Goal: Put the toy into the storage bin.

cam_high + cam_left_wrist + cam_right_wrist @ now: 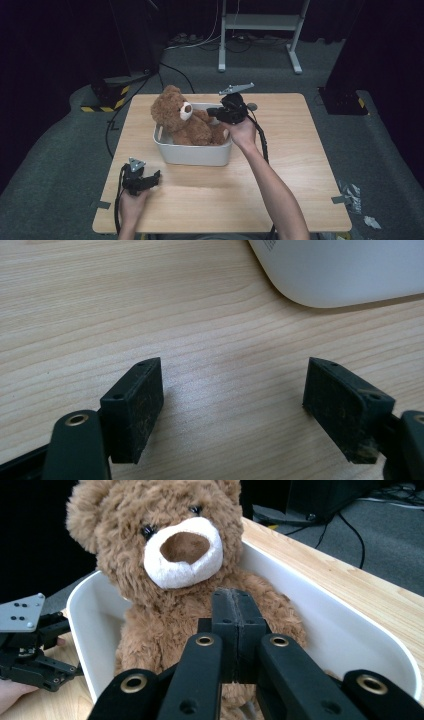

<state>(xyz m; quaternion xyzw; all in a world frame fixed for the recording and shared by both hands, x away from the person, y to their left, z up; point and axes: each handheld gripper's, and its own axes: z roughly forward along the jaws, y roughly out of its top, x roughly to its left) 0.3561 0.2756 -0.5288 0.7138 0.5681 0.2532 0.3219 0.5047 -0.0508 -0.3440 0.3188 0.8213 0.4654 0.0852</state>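
Note:
A brown teddy bear (182,120) sits upright in a white tub (192,155) at the middle of the wooden table (290,150). My right gripper (212,112) hovers over the tub's right end and points left at the bear. In the right gripper view its pads are pressed together with nothing between them (238,615), just in front of the bear's belly (165,625). My left gripper (156,177) rests low over the table's front left, short of the tub. In the left gripper view it (232,405) stands wide open over bare wood, with the tub's corner (340,270) ahead.
The tub's wall (320,615) curves round the bear. Behind the table stand a white metal frame (260,22) and floor cables (200,42). A yellow-black striped base (107,97) lies off the back left corner. Crumpled scraps (352,192) lie on the floor at right.

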